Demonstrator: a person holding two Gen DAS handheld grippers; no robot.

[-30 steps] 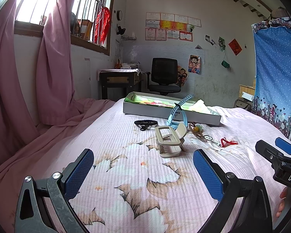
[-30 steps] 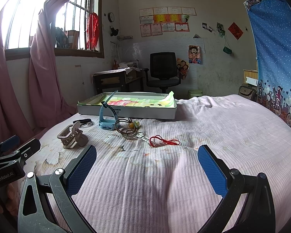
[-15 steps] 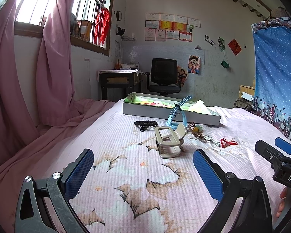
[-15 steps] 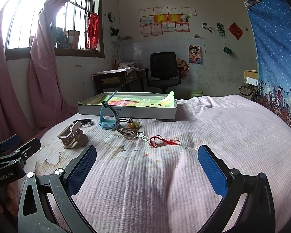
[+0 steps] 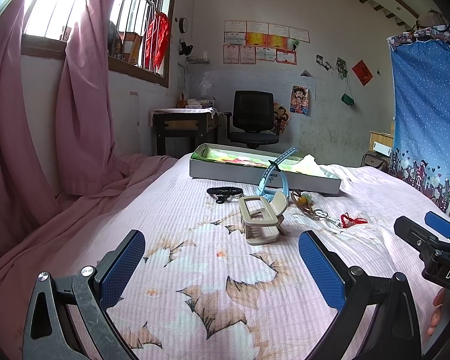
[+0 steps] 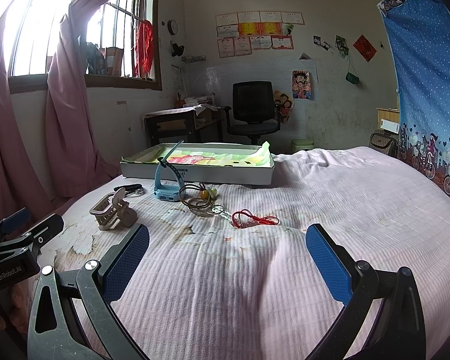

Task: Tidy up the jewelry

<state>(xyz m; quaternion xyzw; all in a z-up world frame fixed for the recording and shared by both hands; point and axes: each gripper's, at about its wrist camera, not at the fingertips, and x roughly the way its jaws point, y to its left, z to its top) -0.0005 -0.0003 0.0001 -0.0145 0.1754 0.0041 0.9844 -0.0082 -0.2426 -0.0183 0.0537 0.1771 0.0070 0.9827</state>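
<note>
A beige hair claw clip (image 5: 262, 220) (image 6: 112, 211), a black bracelet (image 5: 225, 192) (image 6: 132, 188), a light blue watch (image 5: 273, 177) (image 6: 166, 183), a brown cord necklace with beads (image 5: 304, 202) (image 6: 199, 199), a small silver ring piece (image 6: 217, 210) and a red string bracelet (image 5: 352, 220) (image 6: 252, 219) lie on the pink bedspread. A flat white box (image 5: 264, 177) (image 6: 198, 174) lined with coloured paper stands behind them. My left gripper (image 5: 220, 259) is open and empty, just short of the clip. My right gripper (image 6: 228, 255) is open and empty, short of the red bracelet.
The bed (image 6: 345, 198) stretches wide to the right. A pink curtain (image 5: 75, 105) hangs on the left by the window. A desk (image 5: 183, 129) and a black office chair (image 5: 252, 120) stand beyond the bed. A blue curtain (image 6: 429, 90) hangs at the right.
</note>
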